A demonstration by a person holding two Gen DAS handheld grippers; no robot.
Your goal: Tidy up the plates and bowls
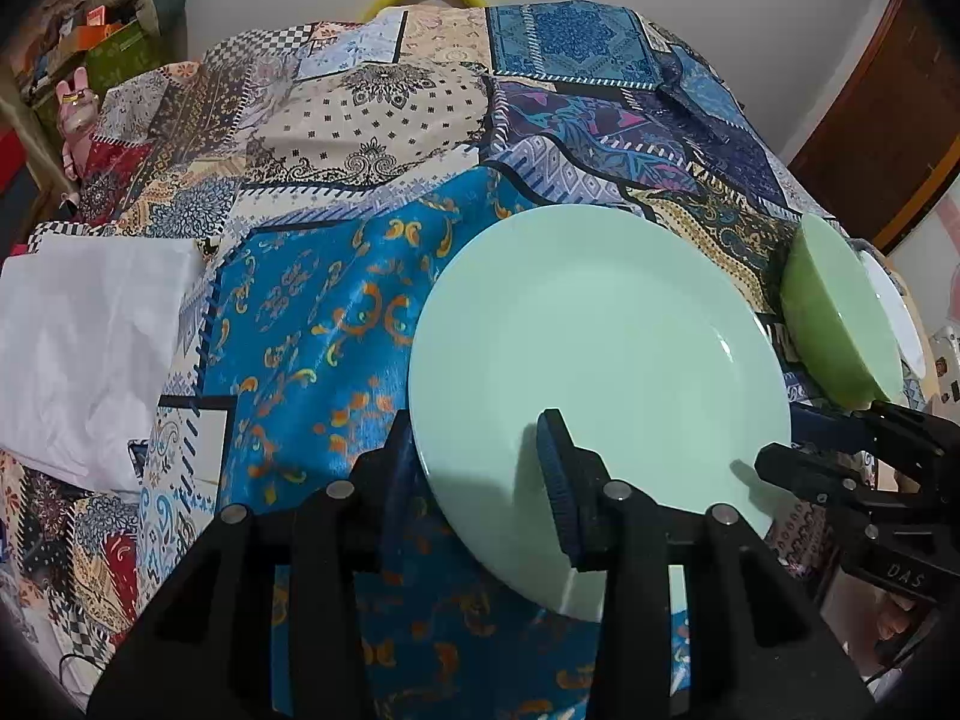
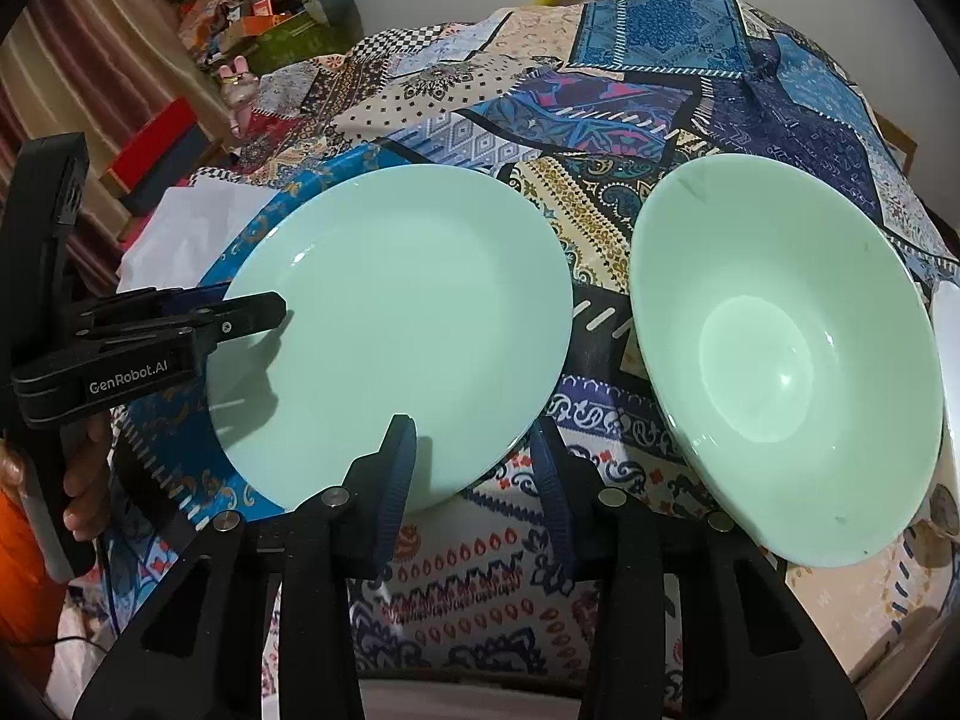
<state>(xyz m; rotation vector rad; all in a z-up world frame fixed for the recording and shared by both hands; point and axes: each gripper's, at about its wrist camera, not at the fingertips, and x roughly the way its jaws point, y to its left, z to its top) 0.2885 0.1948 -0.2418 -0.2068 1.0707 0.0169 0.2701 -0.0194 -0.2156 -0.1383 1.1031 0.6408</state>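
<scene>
Left tool [image 1: 480, 462] first: its jaws stand wide, straddling the near-left rim of the mint plate [image 1: 600, 348], one finger over the plate's face, the other outside the rim over the blue patch of the cloth [image 1: 312, 312]. Nothing is pinched yet. Right tool [image 2: 474, 456] mirrors it on the opposite side, jaws wide as well, left finger above the plate's near edge, right finger off the rim over the patterned cloth. So both tools bracket one plate, which lies flat in the middle of the surface, toward its near edge.

Just right of the plate sits the green bowl [image 2: 780, 348], close by but apart from it, and a sliver of white dish [image 2: 948, 324] peeks out beyond, at the right edge. A white sheet [image 1: 84, 348] lies by the left edge.

My read: this is the grasp step on the plate. Next, one tool needs to close on the rim, lift cleanly, and avoid clipping the bowl.
</scene>
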